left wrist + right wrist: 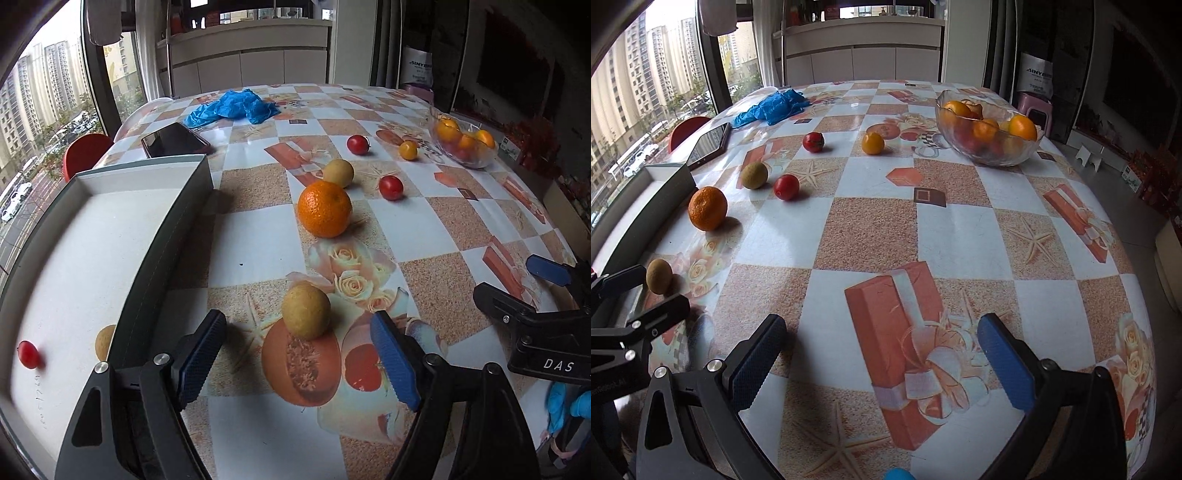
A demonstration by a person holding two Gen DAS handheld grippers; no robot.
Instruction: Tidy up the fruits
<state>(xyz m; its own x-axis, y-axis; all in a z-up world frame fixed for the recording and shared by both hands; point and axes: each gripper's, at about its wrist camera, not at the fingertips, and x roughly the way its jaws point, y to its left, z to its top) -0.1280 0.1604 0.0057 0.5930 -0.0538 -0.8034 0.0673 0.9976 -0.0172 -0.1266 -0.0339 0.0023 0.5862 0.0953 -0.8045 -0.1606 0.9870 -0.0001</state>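
The left gripper (299, 363) is hanging low over the table (258, 236) with its jaws spread wide, and the near brown fruit (306, 312) is sitting just beyond and between the fingertips, untouched; the spread appears chosen to clear that fruit's width. The white box (110, 236) is lying along the left edge, within short reach, and is already holding a small red fruit (28, 354) and what seems to be a second brown fruit (105, 342), partly hidden behind the box wall. Further off, the orange (325, 208), another brown fruit (338, 172), two red fruits and a yellow one are lying loose on the cloth, so most of the sorting is judged outstanding. The glass bowl (990, 127) of fruit is standing at the far right. The right gripper (882, 365) is idling with jaws apart over bare cloth, holding nothing, likely keeping clear of the left.
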